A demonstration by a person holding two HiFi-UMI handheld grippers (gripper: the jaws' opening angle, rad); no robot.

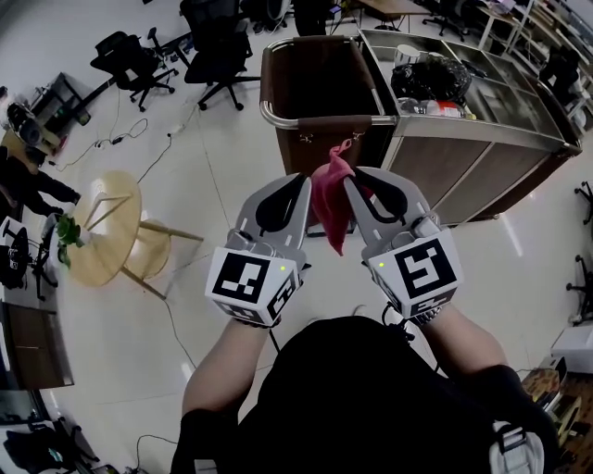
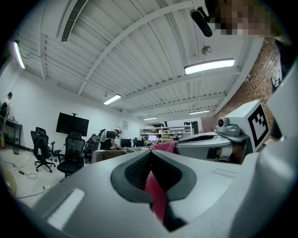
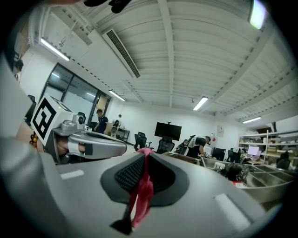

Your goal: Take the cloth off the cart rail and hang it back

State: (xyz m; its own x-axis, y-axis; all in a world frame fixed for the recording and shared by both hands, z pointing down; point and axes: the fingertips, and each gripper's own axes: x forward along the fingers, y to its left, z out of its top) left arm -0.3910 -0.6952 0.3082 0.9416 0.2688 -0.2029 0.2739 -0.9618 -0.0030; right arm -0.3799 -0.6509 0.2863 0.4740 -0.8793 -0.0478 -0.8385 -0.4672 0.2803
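Left tongs [image 1: 298, 185], right tongs [image 1: 354, 185]: both clamped on cloth [image 1: 331, 208] | cloth: red, crumpled, hanging between

Bright, even indoor light. Ceiling strip light [image 2: 209, 66] overexposed in the left gripper view, and another strip [image 3: 257, 13] blows out at the top right of the right gripper view. Pale floor [image 1: 120, 370] has mild glare, with soft shadows under the office chairs [image 1: 139, 65]. Heavy fisheye bending and dark vignette corners in both gripper views. Left gripper [image 2: 151, 152] and right gripper [image 3: 145, 155] shells blur near the lens, background sharper. Red cloth [image 1: 331, 199] crisp in the head view.
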